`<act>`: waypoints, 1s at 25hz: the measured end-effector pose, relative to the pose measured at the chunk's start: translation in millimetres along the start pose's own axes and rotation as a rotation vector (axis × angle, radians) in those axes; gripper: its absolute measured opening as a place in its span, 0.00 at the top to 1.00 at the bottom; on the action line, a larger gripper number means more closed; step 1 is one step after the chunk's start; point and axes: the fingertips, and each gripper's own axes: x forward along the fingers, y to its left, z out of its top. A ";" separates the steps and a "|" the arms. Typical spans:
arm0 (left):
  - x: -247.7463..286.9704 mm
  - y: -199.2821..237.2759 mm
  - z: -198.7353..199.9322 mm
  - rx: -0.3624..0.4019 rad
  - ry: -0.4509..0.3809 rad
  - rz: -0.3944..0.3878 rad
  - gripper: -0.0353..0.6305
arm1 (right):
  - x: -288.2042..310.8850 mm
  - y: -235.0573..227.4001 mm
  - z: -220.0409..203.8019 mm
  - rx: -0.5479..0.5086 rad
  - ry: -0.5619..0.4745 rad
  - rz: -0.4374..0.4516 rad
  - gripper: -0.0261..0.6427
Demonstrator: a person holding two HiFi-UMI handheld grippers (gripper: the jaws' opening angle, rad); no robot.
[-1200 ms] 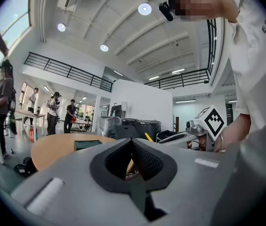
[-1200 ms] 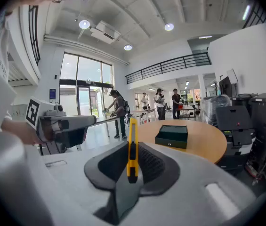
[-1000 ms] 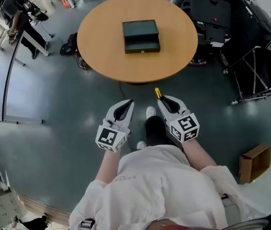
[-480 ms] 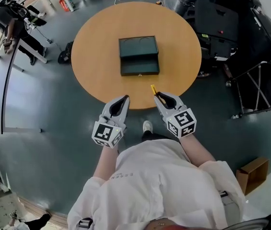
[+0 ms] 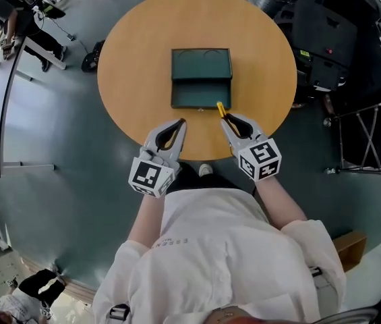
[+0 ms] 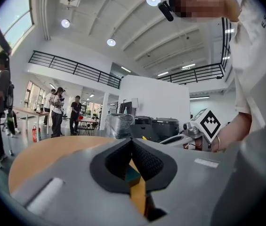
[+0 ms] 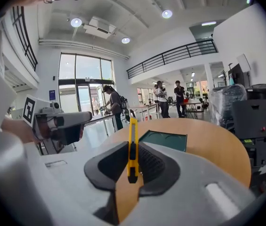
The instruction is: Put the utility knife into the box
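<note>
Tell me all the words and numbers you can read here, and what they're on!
"ES": start of a word on the person's white shirt, cut off at the left gripper view's edge.
Small print on the shirt's front, head view: too small to read.
Marker cubes on the left gripper and right gripper: square patterns, no letters.
The box and utility knife: no readable writing.

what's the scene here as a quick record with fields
table: round, wooden
box: dark green, looks open, near table's middle
utility knife: yellow, held in right tool, not yet in box
right tool: shut on utility knife, by box's near edge
left tool: shut, empty, over table's near edge
</note>
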 end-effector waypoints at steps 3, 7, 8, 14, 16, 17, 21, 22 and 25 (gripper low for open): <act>8.5 11.0 -5.0 -0.026 0.006 -0.005 0.94 | 16.7 -3.8 -2.6 -0.001 0.032 0.005 0.88; 17.3 29.9 -15.0 -0.047 0.031 -0.025 0.94 | 43.3 -6.3 -10.2 -0.010 0.098 0.010 0.88; 20.2 36.6 -17.0 -0.050 0.036 -0.027 0.94 | 51.3 -8.2 -12.6 -0.017 0.119 0.011 0.88; 39.3 79.5 -25.2 -0.085 0.062 -0.023 0.94 | 105.0 -20.5 -37.1 -0.074 0.268 0.037 0.88; 45.5 91.0 -28.9 -0.099 0.069 -0.026 0.94 | 123.1 -26.7 -48.5 -0.095 0.320 0.042 0.88; 47.9 96.7 -31.4 -0.106 0.073 -0.025 0.94 | 132.0 -29.4 -54.4 -0.104 0.346 0.046 0.88; 56.4 117.1 -43.3 -0.135 0.099 -0.012 0.94 | 162.2 -35.6 -80.2 -0.127 0.457 0.081 0.88; 58.3 121.5 -45.5 -0.140 0.103 -0.010 0.94 | 168.8 -37.1 -87.0 -0.133 0.488 0.091 0.88; 62.5 134.4 -50.3 -0.154 0.110 -0.004 0.94 | 186.7 -42.5 -106.0 -0.152 0.568 0.109 0.88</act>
